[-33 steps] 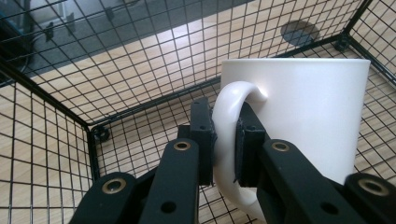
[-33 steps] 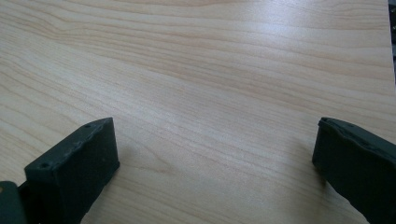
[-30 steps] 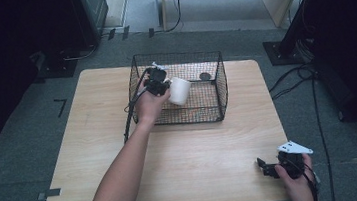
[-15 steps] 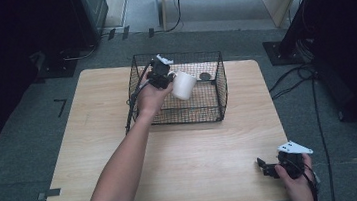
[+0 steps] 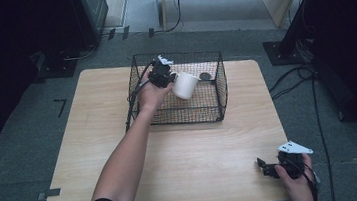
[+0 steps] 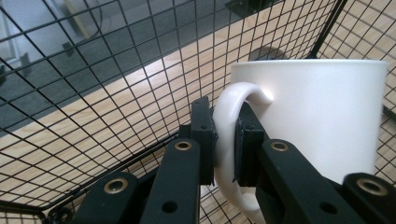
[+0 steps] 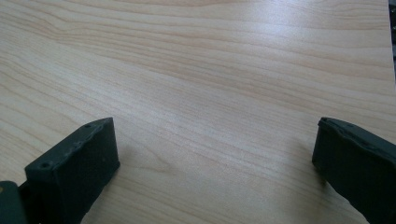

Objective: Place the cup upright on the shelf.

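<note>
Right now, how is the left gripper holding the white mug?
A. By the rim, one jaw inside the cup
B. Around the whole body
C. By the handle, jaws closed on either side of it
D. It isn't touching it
C: in the left gripper view the left gripper has its two jaws shut on the handle of the white mug, inside the wire basket.

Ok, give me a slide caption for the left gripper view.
Left claw shut on the handle of a white ceramic mug, held inside the black wire mesh basket.
</note>
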Tool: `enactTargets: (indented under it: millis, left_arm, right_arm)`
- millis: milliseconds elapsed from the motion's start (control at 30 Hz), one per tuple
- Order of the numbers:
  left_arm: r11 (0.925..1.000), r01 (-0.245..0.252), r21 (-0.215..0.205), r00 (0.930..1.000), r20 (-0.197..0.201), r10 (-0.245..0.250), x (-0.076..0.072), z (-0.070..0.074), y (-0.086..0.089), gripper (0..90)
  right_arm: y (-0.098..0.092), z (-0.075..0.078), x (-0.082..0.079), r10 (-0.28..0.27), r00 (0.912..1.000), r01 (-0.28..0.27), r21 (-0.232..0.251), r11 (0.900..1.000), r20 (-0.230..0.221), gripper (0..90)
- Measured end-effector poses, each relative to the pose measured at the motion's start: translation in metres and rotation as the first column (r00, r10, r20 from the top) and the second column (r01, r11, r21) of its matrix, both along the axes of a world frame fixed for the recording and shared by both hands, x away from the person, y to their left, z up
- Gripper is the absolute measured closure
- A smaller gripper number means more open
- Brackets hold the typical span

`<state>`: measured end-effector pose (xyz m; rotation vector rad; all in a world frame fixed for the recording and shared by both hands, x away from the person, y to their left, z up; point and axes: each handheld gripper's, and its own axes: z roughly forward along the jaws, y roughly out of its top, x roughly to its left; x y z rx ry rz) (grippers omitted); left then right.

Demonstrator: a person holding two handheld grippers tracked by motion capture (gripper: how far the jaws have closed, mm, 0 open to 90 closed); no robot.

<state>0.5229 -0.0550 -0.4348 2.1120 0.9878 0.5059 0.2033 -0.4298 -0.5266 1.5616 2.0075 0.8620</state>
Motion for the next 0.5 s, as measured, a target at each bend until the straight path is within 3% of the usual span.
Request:
enactTargets:
  millis: [100,233,400,500]
  left_arm:
    - [0.9998,-0.015,-0.009,0.9998,0.01,0.015,0.001,-0.002,0.004,82.9]
    - [0.9994,-0.016,0.03,0.9993,0.034,0.015,0.001,-0.003,0.008,82.9]
    - [0.9958,0.016,0.09,0.9985,0.05,-0.02,-0.004,-0.004,0.012,82.8]
    - [0.986,0.034,0.163,0.9968,0.066,-0.045,-0.008,-0.007,0.013,80.7]
  right_arm:
    - [0.0,0.0,0.0,0.0,1.0,0.0,0.0,1.0,0.0,0.0]
    - [0.0,0.0,0.0,0.0,1.0,0.0,0.0,1.0,0.0,0.0]
    - [0.0,0.0,0.0,0.0,1.0,0.0,0.0,1.0,0.0,0.0]
    - [0.0,0.0,0.0,0.0,1.0,0.0,0.0,1.0,0.0,0.0]
